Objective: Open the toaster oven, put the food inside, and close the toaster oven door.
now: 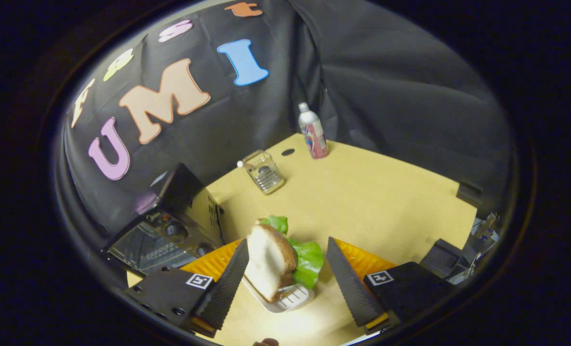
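**Tan tabletop, sandwich waiting between open fingers**

Tan board makes up the table [362,202], the biggest thing I see, running from under my tool out to the black cloth wall at the far side. On its left edge stands the toaster oven [170,230], a dark box with a pale side panel pierced by vent holes; its glass front faces near-left, with knobs beside it, and I cannot tell from here whether the door is fully closed.

My gripper [285,278] comes next: 2 black ribbed fingers with orange backing, jaws spread wide, gripping nothing. The left finger sits just beside the bread; the right one stands well apart from the food.

Between them is the sandwich [278,257], a slice of white bread standing on edge with green lettuce bunched behind and to its right. It rests on a small white tray [290,299] on the table, right of the oven.

Farther off, a clear glass jar [264,172] sits toward the far-left side. Beyond it, near the far wall, a bottle [313,132] with a red and white label stands upright.
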A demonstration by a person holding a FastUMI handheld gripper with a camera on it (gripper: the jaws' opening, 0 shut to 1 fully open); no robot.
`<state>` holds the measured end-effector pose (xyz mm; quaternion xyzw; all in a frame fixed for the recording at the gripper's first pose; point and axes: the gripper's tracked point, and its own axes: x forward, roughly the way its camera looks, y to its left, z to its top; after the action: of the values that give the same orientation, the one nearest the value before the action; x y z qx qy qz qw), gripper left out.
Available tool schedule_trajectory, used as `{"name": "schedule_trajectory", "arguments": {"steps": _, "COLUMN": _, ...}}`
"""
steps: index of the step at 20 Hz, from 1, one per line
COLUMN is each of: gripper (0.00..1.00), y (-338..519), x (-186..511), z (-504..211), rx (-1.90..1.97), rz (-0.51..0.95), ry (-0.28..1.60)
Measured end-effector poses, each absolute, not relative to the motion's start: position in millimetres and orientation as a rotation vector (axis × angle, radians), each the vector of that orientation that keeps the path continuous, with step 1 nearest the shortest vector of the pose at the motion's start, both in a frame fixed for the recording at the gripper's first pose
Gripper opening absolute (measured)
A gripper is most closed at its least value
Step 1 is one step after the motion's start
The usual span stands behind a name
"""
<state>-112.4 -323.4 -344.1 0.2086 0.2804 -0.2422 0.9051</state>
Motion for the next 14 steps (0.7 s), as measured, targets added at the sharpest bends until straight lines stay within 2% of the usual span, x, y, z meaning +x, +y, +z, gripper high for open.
{"name": "schedule_trajectory", "arguments": {"steps": 7, "gripper": 0.77, "y": -306, "x": -114, "z": -385, "rx": 0.445, "rz": -0.458, "ry": 0.698}}
{"name": "schedule_trajectory", "arguments": {"steps": 12, "gripper": 0.61, "y": -300, "x": -110, "z": -388, "rx": 0.483, "rz": -0.457, "ry": 0.677}}
{"name": "schedule_trajectory", "arguments": {"steps": 13, "gripper": 0.61, "y": -297, "x": -109, "z": -386, "rx": 0.493, "rz": -0.448, "ry": 0.669}}
{"name": "schedule_trajectory", "arguments": {"steps": 14, "gripper": 0.54, "y": -296, "x": -111, "z": -387, "rx": 0.498, "rz": -0.448, "ry": 0.671}}
